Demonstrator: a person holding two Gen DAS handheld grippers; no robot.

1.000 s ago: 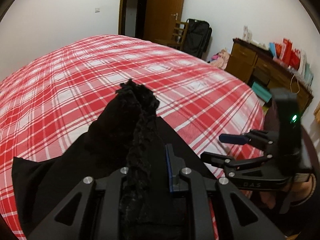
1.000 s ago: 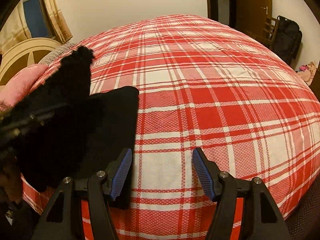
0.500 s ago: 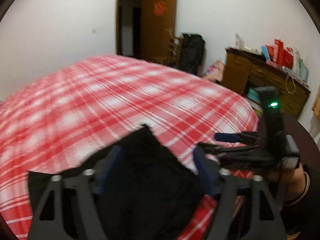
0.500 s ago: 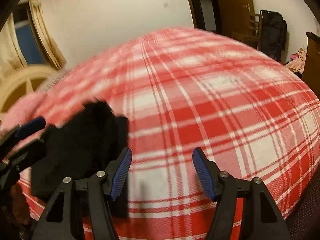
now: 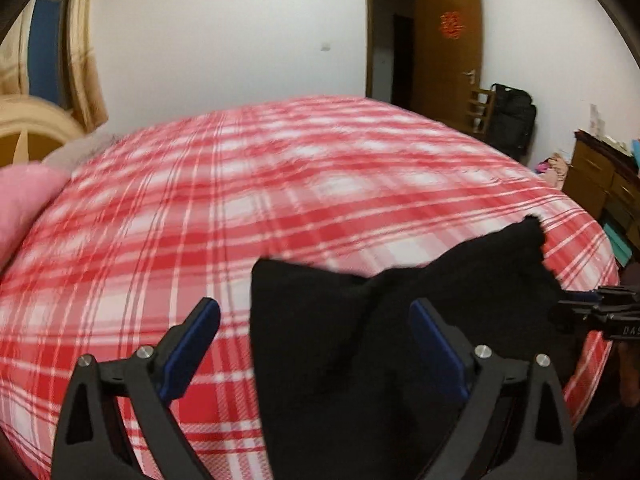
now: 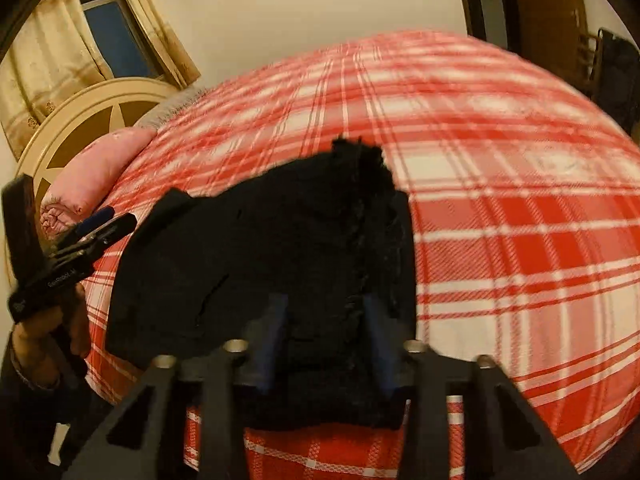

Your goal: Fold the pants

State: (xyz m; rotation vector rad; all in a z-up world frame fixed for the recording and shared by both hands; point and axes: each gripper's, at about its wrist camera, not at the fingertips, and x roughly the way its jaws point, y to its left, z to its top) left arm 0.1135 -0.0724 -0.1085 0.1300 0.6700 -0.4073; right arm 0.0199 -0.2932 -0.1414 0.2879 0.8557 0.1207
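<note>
The black pants lie bunched near the front edge of a red plaid bed. My left gripper is open, with its right finger over the pants' left part and its left finger over bare cover. In the right wrist view, my right gripper has its jaws drawn in on a thick fold of the pants, and a fuzzy edge of the fabric stands up beyond them. From the left wrist view, the right gripper shows at the pants' right end. A hand holds the left gripper by the pants' left corner.
A pink pillow and a round cream headboard sit at the left end of the bed. A wooden dresser, a black bag and an open door stand past the bed's right side.
My left gripper let go of the pants, opened and swung left. My right gripper moved onto the pants and closed on a fold.
</note>
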